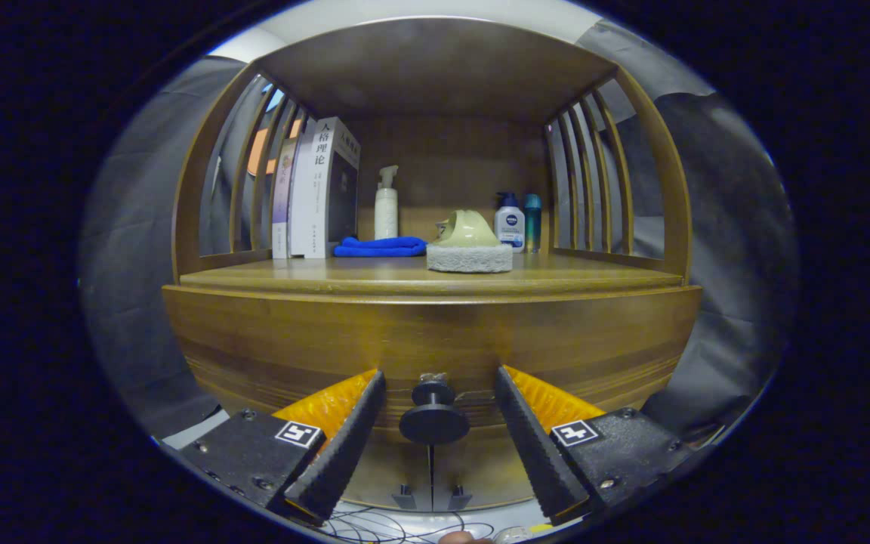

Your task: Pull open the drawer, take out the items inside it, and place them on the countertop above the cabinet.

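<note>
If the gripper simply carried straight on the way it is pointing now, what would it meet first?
Most likely the drawer knob, which sits between the open fingers of the gripper with a gap on each side. Behind the knob is the drawer front. How far ahead the knob lies is hard to judge.

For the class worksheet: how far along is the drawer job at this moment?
Done: nothing; the wooden drawer front looks shut. In hand: the gripper is open, fingers either side of the round black knob, not pressing it. Left: grip, pull, lift items onto the wooden countertop.

ridged fingers (344, 446), square markers, screws.
</note>
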The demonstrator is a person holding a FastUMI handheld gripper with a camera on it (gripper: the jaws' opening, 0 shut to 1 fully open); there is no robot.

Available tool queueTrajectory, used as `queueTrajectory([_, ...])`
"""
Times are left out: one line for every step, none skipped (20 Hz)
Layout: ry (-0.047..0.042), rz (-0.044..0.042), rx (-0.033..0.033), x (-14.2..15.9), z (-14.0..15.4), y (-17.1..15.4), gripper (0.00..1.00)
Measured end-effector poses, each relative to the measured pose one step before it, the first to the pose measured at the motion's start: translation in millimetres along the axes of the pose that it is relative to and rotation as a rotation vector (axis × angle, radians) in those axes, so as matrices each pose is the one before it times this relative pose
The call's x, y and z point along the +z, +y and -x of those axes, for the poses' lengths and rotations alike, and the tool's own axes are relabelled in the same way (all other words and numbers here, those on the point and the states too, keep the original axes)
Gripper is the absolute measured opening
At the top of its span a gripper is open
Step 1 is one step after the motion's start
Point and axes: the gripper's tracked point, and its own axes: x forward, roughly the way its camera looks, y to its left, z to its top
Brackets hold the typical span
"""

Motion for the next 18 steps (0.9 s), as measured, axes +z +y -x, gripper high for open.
queueTrajectory([-0.00016,0.00026,-0.00021,0.28,-3.83,0.11,0.96])
queueTrajectory([-0.00107,0.00094,-0.00038,0.56,-1.98,0.25,0.96])
queueTrajectory([0.00405,0.00208,-0.00037,-0.75,-2.12,0.64,0.96])
queueTrajectory([-0.00812,-0.00282,0.00074,1.09,-0.48,-0.38,0.96])
queueTrajectory([-0.00224,0.00024,0.00138,-0.55,-0.14,0.21,0.96])
queueTrajectory([-0.00808,0.00361,-0.00025,0.53,0.71,-0.04,0.96])
queueTrajectory([-0.00728,0.00025,0.00029,-0.23,-0.29,-1.33,0.96])
queueTrajectory([-0.00141,-0.00109,0.00061,-0.05,-0.51,0.58,0.96])
queueTrajectory([-0.00078,-0.00047,0.00049,-0.86,0.32,0.32,0.96])
queueTrajectory([-0.00268,-0.0003,0.00111,0.06,0.23,-0.02,0.96])
queueTrajectory([-0.00399,0.00482,0.00184,-0.14,-0.05,-0.15,0.96])
queueTrajectory([-0.00632,0.00267,0.00087,-0.02,-0.98,-0.74,0.96])
queueTrajectory([0.00043,0.00304,0.00001,-1.15,-0.09,-0.13,0.96])
queueTrajectory([0.00647,-0.00489,0.00007,0.1,1.45,-0.89,0.96])
queueTrajectory([-0.00307,-0.01121,0.00675,0.74,1.98,0.62,0.97])
queueTrajectory([-0.0108,-0.01016,0.00981,5.09,2.82,1.52,0.97])
queueTrajectory([-0.00978,-0.00222,0.0019,4.29,4.93,-0.1,0.97])
queueTrajectory([-0.00379,0.00653,-0.00314,3.95,6.69,-2.84,0.97])
